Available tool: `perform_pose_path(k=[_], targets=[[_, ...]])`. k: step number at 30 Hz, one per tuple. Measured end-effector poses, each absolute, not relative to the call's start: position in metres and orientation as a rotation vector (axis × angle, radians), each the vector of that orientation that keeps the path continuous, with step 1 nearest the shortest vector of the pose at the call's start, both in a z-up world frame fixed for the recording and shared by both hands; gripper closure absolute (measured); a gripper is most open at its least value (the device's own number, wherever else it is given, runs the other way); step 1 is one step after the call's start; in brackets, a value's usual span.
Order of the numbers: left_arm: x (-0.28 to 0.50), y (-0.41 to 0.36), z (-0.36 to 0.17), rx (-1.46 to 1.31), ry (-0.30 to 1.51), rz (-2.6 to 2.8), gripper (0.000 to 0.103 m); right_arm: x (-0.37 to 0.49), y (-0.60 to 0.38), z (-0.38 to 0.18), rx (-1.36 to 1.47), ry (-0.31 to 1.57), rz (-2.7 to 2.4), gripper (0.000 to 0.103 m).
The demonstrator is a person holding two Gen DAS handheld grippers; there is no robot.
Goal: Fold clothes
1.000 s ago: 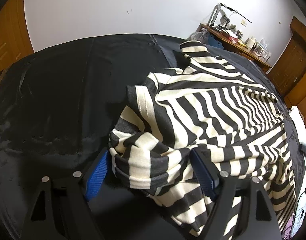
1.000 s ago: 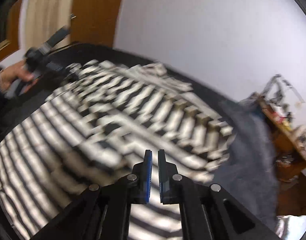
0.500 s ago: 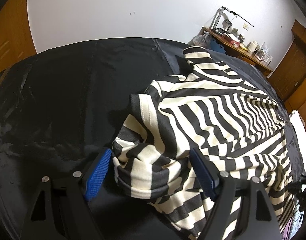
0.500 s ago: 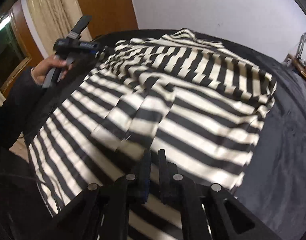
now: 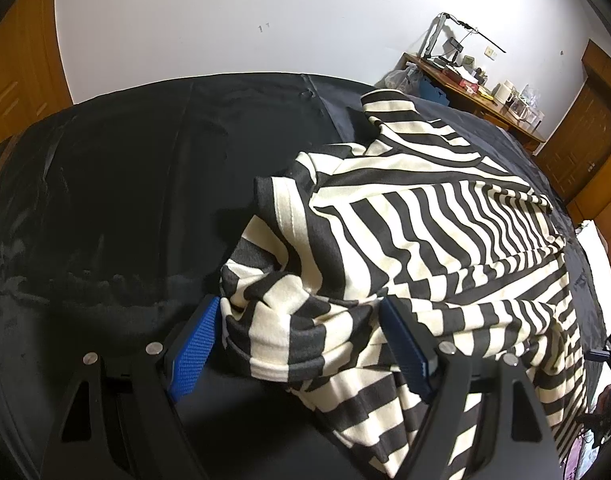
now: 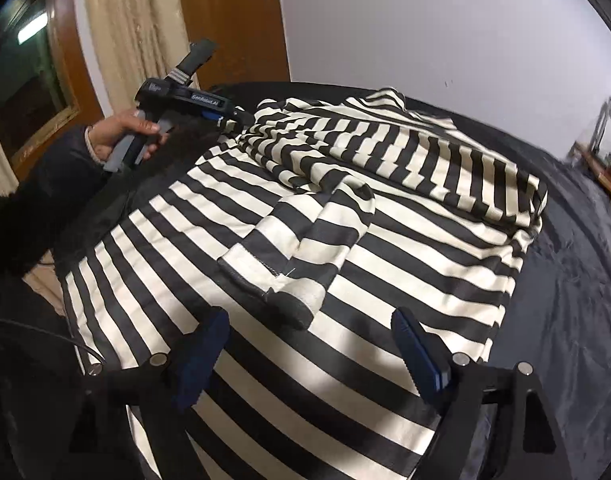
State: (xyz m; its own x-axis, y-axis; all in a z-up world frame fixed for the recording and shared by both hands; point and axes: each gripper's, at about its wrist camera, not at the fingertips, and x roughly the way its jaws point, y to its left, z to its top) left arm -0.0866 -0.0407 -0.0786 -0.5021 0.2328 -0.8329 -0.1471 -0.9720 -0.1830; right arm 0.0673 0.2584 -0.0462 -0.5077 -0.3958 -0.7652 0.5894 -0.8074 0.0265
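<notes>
Black-and-cream striped knit top lies spread on the black cloth-covered table, one sleeve folded across the body, its cuff resting just ahead of the right gripper. That gripper's jaws have just been opening and now stand released, nothing between them (sleeve drop looks done). Left gripper is wide too, straddling a bunched sleeve end; the pads look clear of it, no grasp. Likely next: clench on that bunch and carry it right, over the body, flat.
</notes>
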Motion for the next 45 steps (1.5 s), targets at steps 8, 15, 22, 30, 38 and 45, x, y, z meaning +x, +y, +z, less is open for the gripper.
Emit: perform_pose_path(k=[8,15,22,30,38,45], targets=[[-0.084,-0.039,-0.080,-1.431,-0.126,2.539,0.020,0.057,0.242,-0.059,1.140,0.411,-2.306,0.023],[-0.085,-0.038,-0.082,-1.434,-0.130,2.536,0.020,0.045,0.240,-0.067,1.182,0.496,-2.383,0.037],[-0.087,-0.037,-0.083,-1.435,-0.132,2.532,0.020,0.038,0.228,-0.067,1.152,0.457,-2.336,0.086],[-0.089,-0.038,-0.083,-1.439,-0.127,2.528,0.020,0.024,0.251,-0.006,0.894,0.636,-2.690,0.097],[-0.092,-0.032,-0.082,-1.418,-0.133,2.522,0.016,-0.029,0.292,0.021,0.779,0.727,-2.940,0.097],[-0.099,-0.043,-0.079,-1.397,-0.182,2.578,0.016,-0.095,0.326,-0.021,1.040,0.651,-2.861,0.096]])
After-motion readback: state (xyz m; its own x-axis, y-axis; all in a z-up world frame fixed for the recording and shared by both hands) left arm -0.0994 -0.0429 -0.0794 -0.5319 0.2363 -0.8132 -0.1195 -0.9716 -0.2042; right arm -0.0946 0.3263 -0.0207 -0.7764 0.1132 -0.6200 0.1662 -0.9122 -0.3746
